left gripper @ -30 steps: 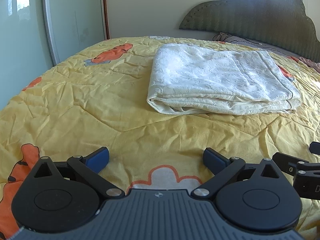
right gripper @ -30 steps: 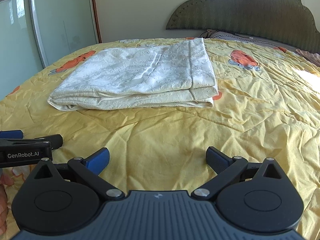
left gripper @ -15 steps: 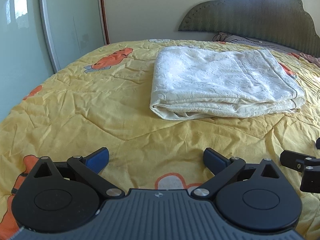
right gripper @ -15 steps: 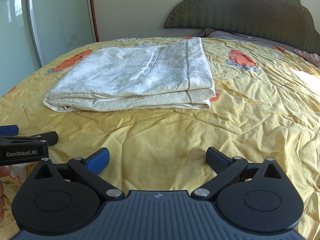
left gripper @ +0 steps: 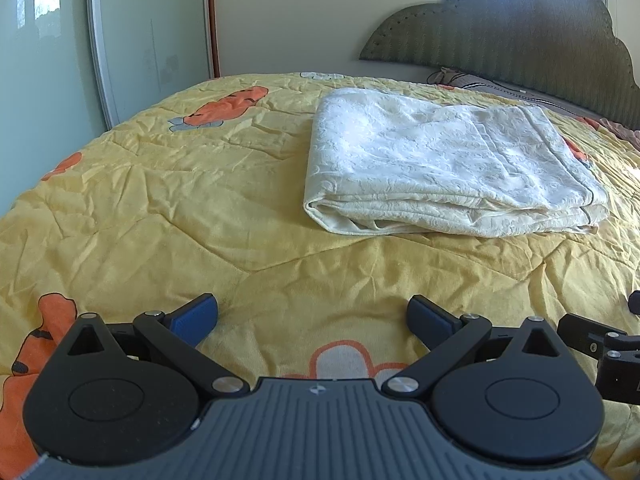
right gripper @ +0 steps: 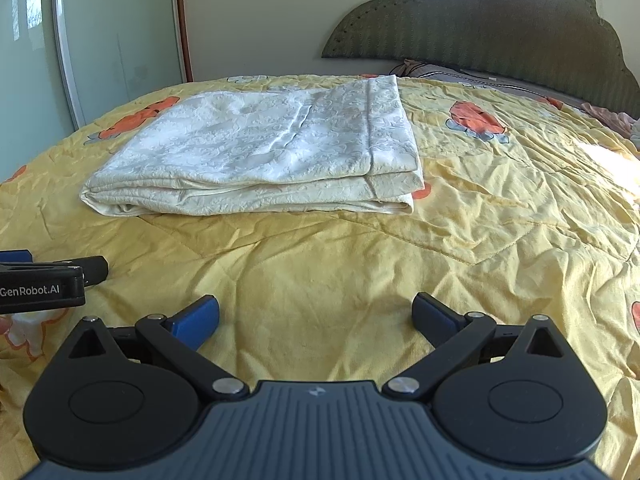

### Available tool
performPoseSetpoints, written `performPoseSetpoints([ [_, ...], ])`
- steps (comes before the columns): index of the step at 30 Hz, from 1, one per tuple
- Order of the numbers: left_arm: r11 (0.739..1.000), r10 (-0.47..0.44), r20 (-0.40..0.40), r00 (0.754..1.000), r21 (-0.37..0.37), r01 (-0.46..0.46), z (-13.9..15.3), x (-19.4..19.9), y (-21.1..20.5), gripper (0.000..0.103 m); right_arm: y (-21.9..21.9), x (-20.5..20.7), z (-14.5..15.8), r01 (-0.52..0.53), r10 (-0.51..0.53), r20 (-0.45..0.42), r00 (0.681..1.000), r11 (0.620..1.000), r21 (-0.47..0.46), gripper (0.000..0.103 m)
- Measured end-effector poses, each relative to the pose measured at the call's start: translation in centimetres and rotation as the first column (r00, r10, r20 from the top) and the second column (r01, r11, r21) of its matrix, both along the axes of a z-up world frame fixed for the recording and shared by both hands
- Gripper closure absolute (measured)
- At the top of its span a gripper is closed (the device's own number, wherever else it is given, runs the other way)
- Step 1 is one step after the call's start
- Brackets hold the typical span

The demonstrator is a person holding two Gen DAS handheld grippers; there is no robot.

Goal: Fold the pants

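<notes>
Folded cream pants [left gripper: 448, 168] are laid flat on the yellow bed quilt [left gripper: 160, 208]; short of them, left gripper [left gripper: 314, 320] and right gripper [right gripper: 316, 320] are held with jaws released, empty.

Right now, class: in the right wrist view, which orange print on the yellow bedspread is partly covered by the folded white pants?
The orange print peeking out beneath the pants' near right corner; the others lie fully uncovered.

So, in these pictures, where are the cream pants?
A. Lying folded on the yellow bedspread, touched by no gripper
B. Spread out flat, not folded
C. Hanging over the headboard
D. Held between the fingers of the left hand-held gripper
A: the cream pants lie in stacked layers on the yellow bedspread, and both the left hand-held gripper and the right hand-held gripper are open and apart from them.
</notes>
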State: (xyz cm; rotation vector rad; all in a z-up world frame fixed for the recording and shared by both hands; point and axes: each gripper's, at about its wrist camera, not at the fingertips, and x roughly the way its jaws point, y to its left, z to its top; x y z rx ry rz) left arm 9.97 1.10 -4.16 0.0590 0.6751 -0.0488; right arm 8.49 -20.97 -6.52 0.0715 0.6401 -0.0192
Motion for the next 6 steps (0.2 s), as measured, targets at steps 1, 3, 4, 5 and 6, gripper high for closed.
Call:
performPoseSetpoints([
  [1, 1.000, 0.001, 0.000, 1.000, 0.000, -0.001, -0.01, 0.01, -0.03, 0.000, 0.01, -0.01, -0.01, 0.000, 0.000, -0.001, 1.000, 1.000, -0.003, 0.000],
  [3, 1.000, 0.000, 0.000, 1.000, -0.003, 0.000, -0.03, -0.04, 0.08, 0.000, 0.11, 0.01, -0.01, 0.000, 0.000, -0.004, 1.000, 1.000, -0.012, 0.000],
  [4, 1.000, 0.000, -0.001, 1.000, -0.006, 0.000, -0.04, -0.02, 0.13, 0.000, 0.22, 0.03, 0.00, 0.000, 0.000, -0.005, 1.000, 1.000, -0.016, 0.000],
  [5, 1.000, 0.000, -0.001, 1.000, -0.009, 0.000, -0.07, -0.07, 0.19, 0.000, 0.19, 0.01, -0.01, 0.000, 0.000, -0.005, 1.000, 1.000, -0.013, 0.000],
  [6, 1.000, 0.000, 0.000, 1.000, -0.010, 0.000, -0.08, -0.10, 0.20, 0.000, 0.18, -0.03, 0.00, 0.000, 0.000, -0.004, 1.000, 1.000, -0.011, 0.000],
])
